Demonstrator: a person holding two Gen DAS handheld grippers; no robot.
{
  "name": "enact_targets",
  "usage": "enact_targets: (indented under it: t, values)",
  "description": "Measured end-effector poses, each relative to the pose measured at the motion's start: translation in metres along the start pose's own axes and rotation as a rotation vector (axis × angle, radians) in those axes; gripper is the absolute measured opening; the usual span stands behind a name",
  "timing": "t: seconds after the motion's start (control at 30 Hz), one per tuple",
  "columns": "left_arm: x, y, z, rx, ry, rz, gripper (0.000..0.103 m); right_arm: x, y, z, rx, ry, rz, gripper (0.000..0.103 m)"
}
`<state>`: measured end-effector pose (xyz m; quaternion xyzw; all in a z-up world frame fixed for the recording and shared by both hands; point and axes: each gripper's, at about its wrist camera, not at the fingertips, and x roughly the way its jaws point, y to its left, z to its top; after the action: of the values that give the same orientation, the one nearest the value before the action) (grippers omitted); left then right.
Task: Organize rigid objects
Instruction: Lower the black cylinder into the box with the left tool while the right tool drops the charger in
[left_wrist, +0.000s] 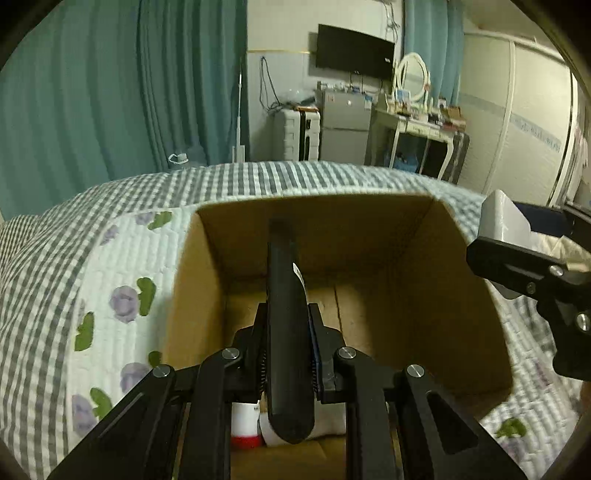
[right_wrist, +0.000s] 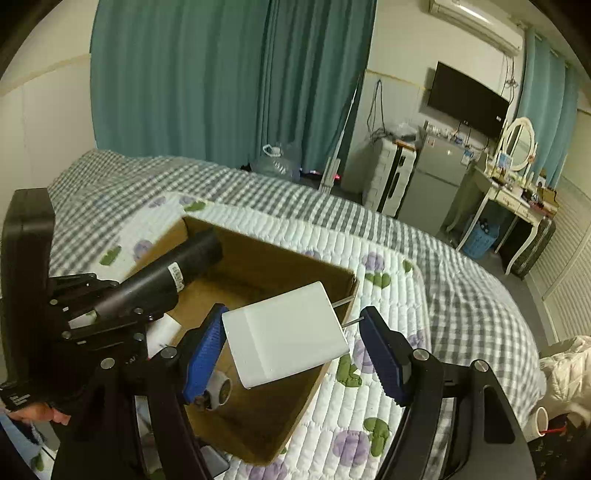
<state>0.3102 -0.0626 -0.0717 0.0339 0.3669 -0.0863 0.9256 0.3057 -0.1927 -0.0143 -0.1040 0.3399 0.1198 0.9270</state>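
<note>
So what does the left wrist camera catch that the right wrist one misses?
Only the left wrist view looks down into the box at a red-and-white container beneath the gripper. Only the right wrist view shows the air conditioner and the right gripper with its jaws spread around the white block. Both show the cardboard box, black tube and bed quilt.

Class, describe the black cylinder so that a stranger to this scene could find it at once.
Find the open cardboard box on the flowered quilt. Above its left side, the left tongs clamp a long black cylinder with a small white barcode label. The item between the right tongs is a flat white block.
</note>
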Motion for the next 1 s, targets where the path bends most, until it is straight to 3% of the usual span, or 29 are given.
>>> enact_targets:
  t: [0.1,0.17,0.2,0.43,0.53,0.6,0.63,0.87,1.0]
  values:
    - [0.009,-0.004,-0.002,0.005,0.013,-0.008,0.024,0.016,-0.004,-0.008,0.004,0.015,0.011,0.072]
    - [0.009,-0.005,-0.002,-0.004,0.021,-0.018,0.048,0.021,-0.005,-0.011,0.003,0.019,0.023,0.072]
    - [0.006,-0.005,-0.002,-0.009,0.018,-0.014,0.066,0.023,-0.005,-0.012,0.004,0.016,0.038,0.072]
    - [-0.023,0.007,-0.004,-0.016,0.001,0.005,0.069,0.026,-0.004,-0.006,-0.001,0.016,0.056,0.072]
    - [-0.042,0.015,-0.007,-0.041,0.005,-0.036,0.07,0.028,0.0,-0.002,-0.006,0.022,0.04,0.073]
    - [-0.057,0.023,-0.01,-0.048,-0.003,-0.015,0.075,0.025,0.0,0.001,0.012,0.016,0.025,0.084]
    - [-0.064,0.027,-0.011,-0.051,-0.011,-0.001,0.077,0.02,0.001,0.003,0.021,0.003,0.017,0.089]
    - [-0.123,0.048,-0.029,-0.088,-0.027,0.04,0.08,-0.054,0.009,0.0,0.024,-0.067,-0.015,0.092]
    - [-0.158,0.052,-0.053,-0.1,-0.041,0.067,0.087,-0.098,0.018,-0.016,0.021,-0.068,-0.04,0.093]
